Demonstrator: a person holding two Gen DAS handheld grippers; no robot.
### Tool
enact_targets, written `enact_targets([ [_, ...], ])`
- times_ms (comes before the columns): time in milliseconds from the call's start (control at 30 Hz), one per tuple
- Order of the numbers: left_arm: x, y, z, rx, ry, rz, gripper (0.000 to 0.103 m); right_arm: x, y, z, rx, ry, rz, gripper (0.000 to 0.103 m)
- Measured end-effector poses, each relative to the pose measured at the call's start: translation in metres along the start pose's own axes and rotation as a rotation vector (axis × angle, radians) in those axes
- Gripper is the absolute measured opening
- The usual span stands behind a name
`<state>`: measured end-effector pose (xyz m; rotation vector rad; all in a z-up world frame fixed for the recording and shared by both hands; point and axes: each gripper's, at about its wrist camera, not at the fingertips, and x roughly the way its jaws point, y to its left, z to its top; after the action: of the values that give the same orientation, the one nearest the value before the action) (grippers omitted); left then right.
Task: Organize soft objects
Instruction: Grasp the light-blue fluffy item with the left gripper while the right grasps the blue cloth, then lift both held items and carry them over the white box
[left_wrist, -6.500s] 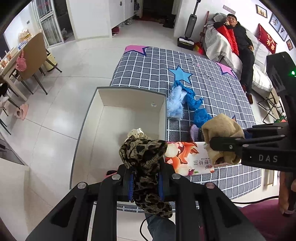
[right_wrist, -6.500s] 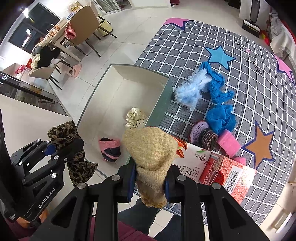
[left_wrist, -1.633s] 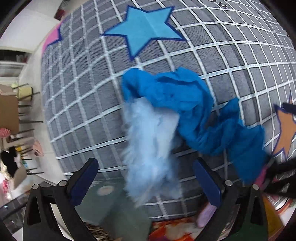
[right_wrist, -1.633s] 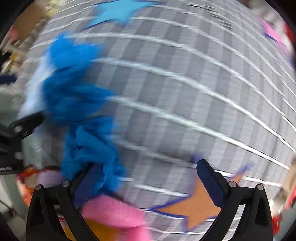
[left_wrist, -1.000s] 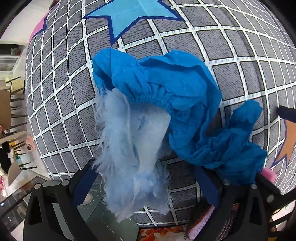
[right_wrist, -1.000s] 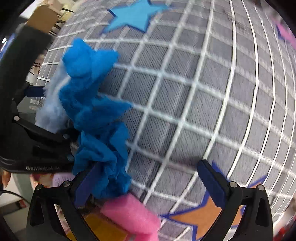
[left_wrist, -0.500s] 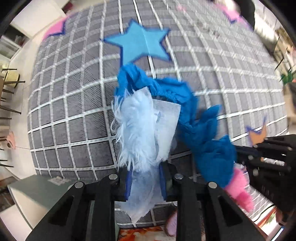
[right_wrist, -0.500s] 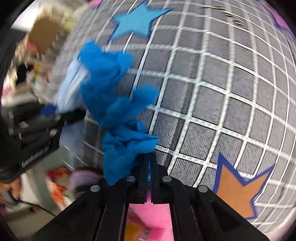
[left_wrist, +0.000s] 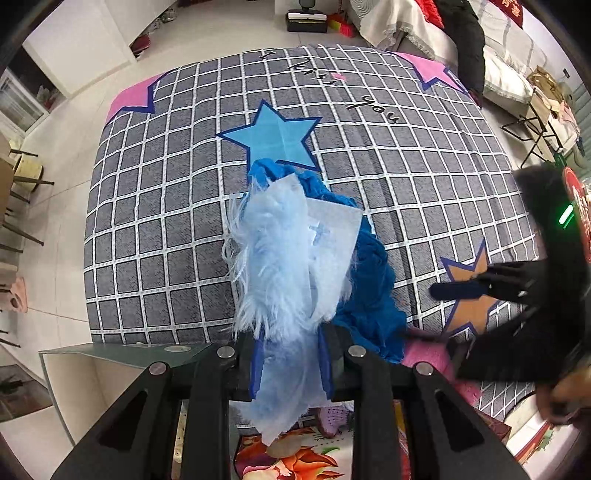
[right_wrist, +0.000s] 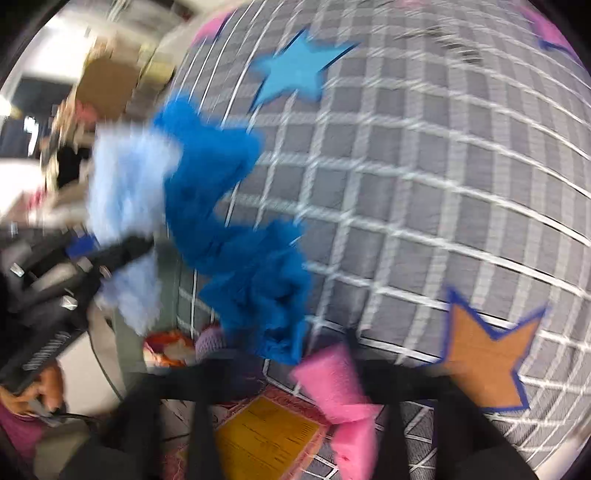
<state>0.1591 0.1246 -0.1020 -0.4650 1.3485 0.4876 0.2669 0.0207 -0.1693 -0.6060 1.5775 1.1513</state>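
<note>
My left gripper (left_wrist: 290, 363) is shut on a fluffy light-blue cloth (left_wrist: 291, 258) and holds it above the grey checked bedspread (left_wrist: 166, 206). A dark-blue crumpled cloth (left_wrist: 369, 288) hangs behind it, still touching it. In the blurred right wrist view the dark-blue cloth (right_wrist: 236, 236) rises from my right gripper (right_wrist: 291, 358), which is shut on its lower end. The light-blue cloth (right_wrist: 125, 192) and the left gripper (right_wrist: 92, 254) show at the left there. The right gripper shows at the right edge of the left wrist view (left_wrist: 458, 290).
A pink sponge block (right_wrist: 332, 384) and a purple knitted piece (right_wrist: 208, 341) lie near the bed's front edge beside printed packets (left_wrist: 295, 459). The open white box's (left_wrist: 66, 363) rim is at lower left. A person (left_wrist: 465, 40) lies on a sofa behind.
Both grippers closed on the cloths about half a second ago and have since lifted them off the bedspread. The right wrist view is now blurred by motion.
</note>
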Motion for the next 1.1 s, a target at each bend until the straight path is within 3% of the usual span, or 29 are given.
enact_targets([
  [33, 0.003, 0.0, -0.001, -0.001, 0.006, 0.002, 0.027, 0.009, 0.011, 0.002, -0.044, 0.001, -0.012, 0.095],
  [167, 0.007, 0.006, -0.003, -0.003, 0.016, 0.014, 0.027, 0.043, 0.043, 0.011, -0.176, 0.053, -0.042, 0.095],
  [233, 0.008, 0.011, -0.003, -0.021, 0.024, 0.012, 0.027, 0.058, 0.049, 0.014, -0.222, 0.096, -0.097, 0.094],
  [267, 0.007, 0.013, -0.003, -0.028, 0.024, 0.008, 0.027, 0.065, 0.05, 0.014, -0.241, 0.125, -0.136, 0.081],
  [300, 0.006, 0.013, -0.003, -0.027, 0.021, 0.009, 0.027, 0.066, 0.052, 0.013, -0.262, 0.126, -0.161, 0.075],
  [333, 0.004, 0.013, -0.002, -0.024, 0.017, 0.012, 0.027, 0.063, 0.053, 0.013, -0.275, 0.125, -0.146, 0.04],
  [367, 0.002, 0.013, -0.002, -0.02, 0.012, 0.016, 0.027, 0.061, 0.05, 0.014, -0.255, 0.138, -0.129, 0.026],
  [467, -0.008, 0.009, -0.004, -0.009, -0.008, 0.019, 0.027, 0.041, 0.036, 0.015, -0.177, 0.058, -0.126, 0.026],
  [600, -0.027, 0.001, -0.015, 0.019, -0.046, 0.035, 0.027, -0.013, 0.004, 0.0, -0.023, -0.068, 0.0, 0.026],
  [833, -0.06, -0.019, -0.056, 0.024, -0.09, 0.013, 0.027, -0.086, -0.027, -0.044, 0.097, -0.223, -0.011, 0.026],
  [1100, -0.095, -0.038, -0.114, 0.061, -0.115, -0.018, 0.027, -0.141, 0.002, -0.113, 0.161, -0.309, -0.054, 0.026],
])
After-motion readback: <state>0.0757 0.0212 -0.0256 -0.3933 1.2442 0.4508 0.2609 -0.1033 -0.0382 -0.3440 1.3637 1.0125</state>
